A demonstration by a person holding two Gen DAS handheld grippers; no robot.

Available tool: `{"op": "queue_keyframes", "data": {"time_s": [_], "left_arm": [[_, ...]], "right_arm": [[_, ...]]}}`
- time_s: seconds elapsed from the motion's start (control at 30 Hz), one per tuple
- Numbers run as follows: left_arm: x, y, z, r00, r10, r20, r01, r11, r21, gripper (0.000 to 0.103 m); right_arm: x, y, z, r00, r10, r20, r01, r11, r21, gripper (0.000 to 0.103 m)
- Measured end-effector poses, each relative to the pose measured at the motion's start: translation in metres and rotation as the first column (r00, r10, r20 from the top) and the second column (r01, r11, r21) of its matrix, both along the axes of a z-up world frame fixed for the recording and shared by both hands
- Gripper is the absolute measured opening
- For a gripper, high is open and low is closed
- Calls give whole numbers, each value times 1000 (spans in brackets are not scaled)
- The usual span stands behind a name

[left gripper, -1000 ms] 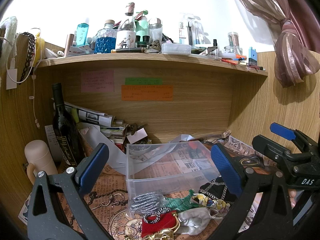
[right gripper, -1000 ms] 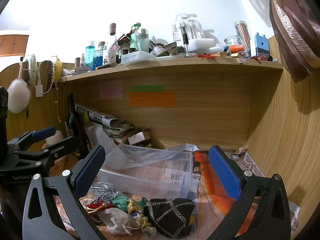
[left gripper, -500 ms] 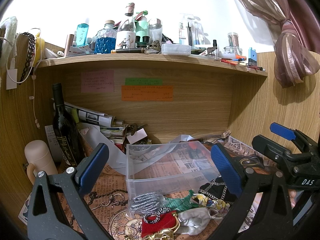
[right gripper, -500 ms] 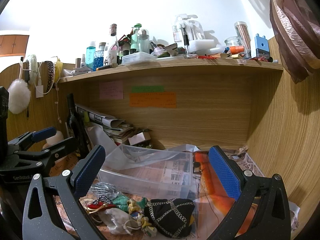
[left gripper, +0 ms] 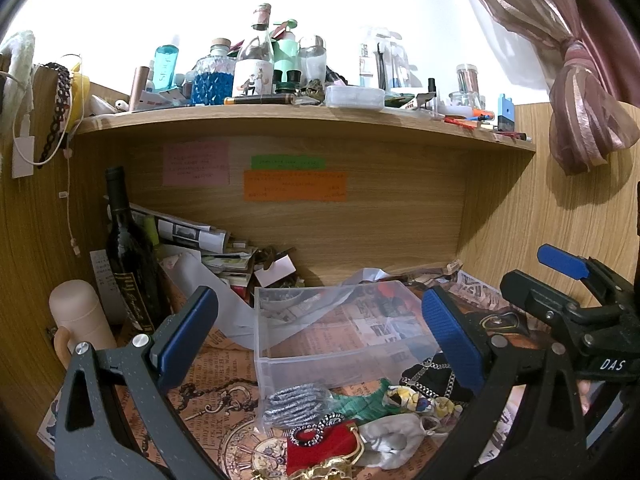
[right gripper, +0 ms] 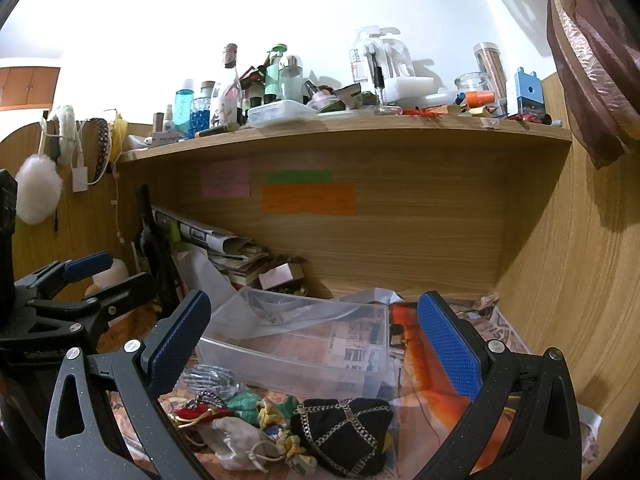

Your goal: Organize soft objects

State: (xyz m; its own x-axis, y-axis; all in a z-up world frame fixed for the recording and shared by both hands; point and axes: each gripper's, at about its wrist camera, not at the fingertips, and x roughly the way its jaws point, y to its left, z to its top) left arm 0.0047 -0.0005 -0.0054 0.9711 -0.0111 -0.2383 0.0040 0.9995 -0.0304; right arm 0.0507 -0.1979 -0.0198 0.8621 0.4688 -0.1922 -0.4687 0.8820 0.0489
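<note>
The soft objects, a small pile of cloth pouches and hair ties, lie on the paper-covered surface, touching the front wall of the clear plastic box. In the left view the pile is at 6 o'clock and the box sits just above it. I think the box is there to hold them, and it looks empty so far. The black pouch with a silver chain lies nearest the right gripper. The left gripper and the right one are both spread wide and hold nothing, likely ready to pick.
</note>
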Motion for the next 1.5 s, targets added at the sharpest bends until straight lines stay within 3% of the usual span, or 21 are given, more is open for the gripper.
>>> {"op": "queue_keyframes", "data": {"time_s": [0.2, 0.33, 0.6, 0.87, 1.2, 1.5], "left_arm": [[8, 9, -7, 998, -26, -48, 25, 999, -24, 103], [18, 13, -19, 993, -41, -114, 36, 998, -42, 83], [33, 15, -55, 967, -71, -243, 56, 996, -68, 79], [39, 19, -90, 923, -102, -372, 73, 993, -91, 55], [44, 17, -115, 883, -134, -449, 92, 989, -116, 40], [58, 16, -131, 861, -143, -488, 91, 987, -130, 15]], "right_arm": [[7, 1, -8, 1000, -8, -18, 7, 1000, -17, 103], [14, -1, -18, 999, -15, -48, 14, 999, -33, 103], [23, -5, -42, 991, -23, -132, 14, 997, -72, 96], [34, -13, -72, 968, -30, -249, 4, 995, -105, 84], [45, -19, -100, 932, -28, -360, -8, 995, -98, 72], [55, -21, -116, 905, -28, -424, -18, 994, -104, 43]]}}
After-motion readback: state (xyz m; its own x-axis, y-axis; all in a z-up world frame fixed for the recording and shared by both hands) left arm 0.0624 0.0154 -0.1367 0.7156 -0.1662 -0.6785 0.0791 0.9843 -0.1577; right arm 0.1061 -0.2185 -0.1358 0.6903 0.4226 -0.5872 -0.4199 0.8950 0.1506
